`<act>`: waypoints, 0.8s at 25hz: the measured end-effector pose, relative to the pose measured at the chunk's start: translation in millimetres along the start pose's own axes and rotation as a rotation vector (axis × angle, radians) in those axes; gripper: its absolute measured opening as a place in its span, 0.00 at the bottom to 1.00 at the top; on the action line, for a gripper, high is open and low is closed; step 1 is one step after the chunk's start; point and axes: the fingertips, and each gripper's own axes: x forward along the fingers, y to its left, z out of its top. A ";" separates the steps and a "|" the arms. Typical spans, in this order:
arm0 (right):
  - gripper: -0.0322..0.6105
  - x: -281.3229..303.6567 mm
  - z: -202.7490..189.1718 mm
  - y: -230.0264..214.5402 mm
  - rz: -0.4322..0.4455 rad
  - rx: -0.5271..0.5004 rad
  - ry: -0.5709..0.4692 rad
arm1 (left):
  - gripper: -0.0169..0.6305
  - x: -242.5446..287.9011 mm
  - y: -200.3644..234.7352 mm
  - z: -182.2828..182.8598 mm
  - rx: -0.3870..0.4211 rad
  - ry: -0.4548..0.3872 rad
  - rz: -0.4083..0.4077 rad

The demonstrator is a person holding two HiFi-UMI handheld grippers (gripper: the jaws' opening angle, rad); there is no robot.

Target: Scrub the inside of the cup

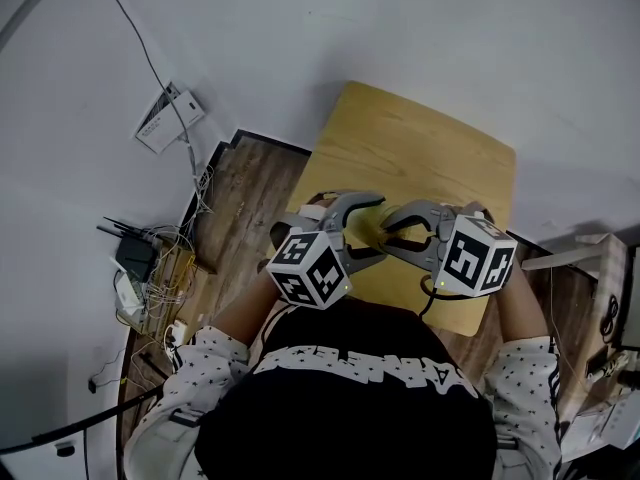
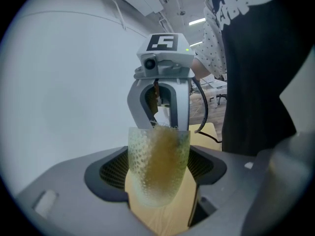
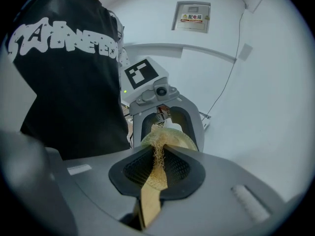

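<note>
Yellowish cup (image 2: 158,156) in left gripper (image 2: 157,178) holds right gripper's (image 3: 158,173) scrubber (image 3: 158,151).

Clear dimpled cup (image 2: 142,161), tan fibre scrubber (image 2: 167,144) inside, gripped btwn left hand-held gripper (image 2: 158,178) jaws.

One cup (image 2: 158,166), one scrubber (image 3: 158,154), two hand-held grippers (image 1: 376,226) (image 1: 393,233), one table (image 1: 420,138).

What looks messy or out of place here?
Nothing is spilled or broken. The cup sits in the left jaws, the scrubber pinched in the right. Only the cable tangle on the floor beside the table looks untidy.
</note>
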 end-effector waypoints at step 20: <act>0.14 7.1 -16.3 38.8 0.197 -0.229 0.186 | 0.59 3.7 -40.5 -2.8 -0.085 -0.082 -0.343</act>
